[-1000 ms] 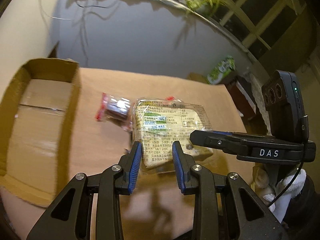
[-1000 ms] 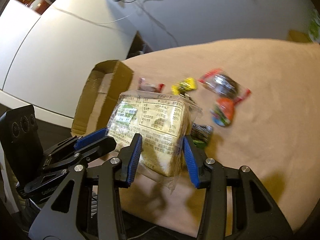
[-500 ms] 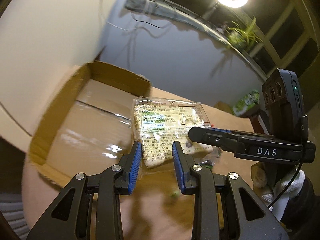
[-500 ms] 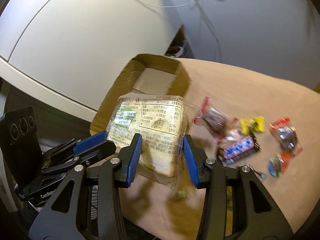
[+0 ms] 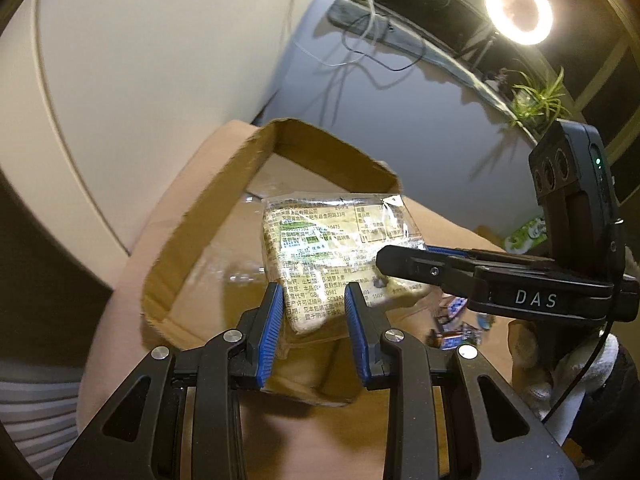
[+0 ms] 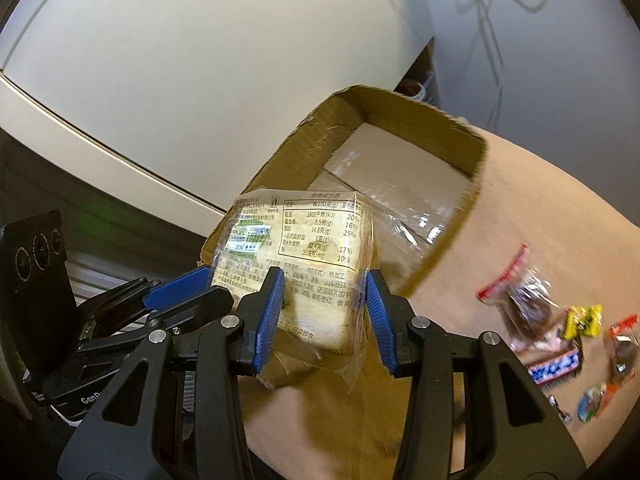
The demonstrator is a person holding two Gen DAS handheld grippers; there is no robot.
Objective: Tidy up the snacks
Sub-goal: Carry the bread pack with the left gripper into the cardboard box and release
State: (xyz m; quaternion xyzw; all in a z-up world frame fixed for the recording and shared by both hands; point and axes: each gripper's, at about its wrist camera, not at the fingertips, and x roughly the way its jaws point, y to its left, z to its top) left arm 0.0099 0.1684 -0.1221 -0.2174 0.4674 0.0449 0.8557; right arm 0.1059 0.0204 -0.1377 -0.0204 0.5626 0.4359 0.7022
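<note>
Both grippers [image 5: 314, 320] [image 6: 324, 312] still pinching bread pack [image 6: 296, 256], now carried over cardboard box [image 6: 400, 152]

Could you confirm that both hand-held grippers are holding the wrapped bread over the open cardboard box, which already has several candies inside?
Not quite: the cardboard box is empty in the right wrist view; the candies lie on the table beside it. Both hand-held grippers do hold the wrapped bread over it.

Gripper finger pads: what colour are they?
Blue, ribbed pads on black fingers, clearest in the right wrist view, where they clamp the bread packet.
</note>
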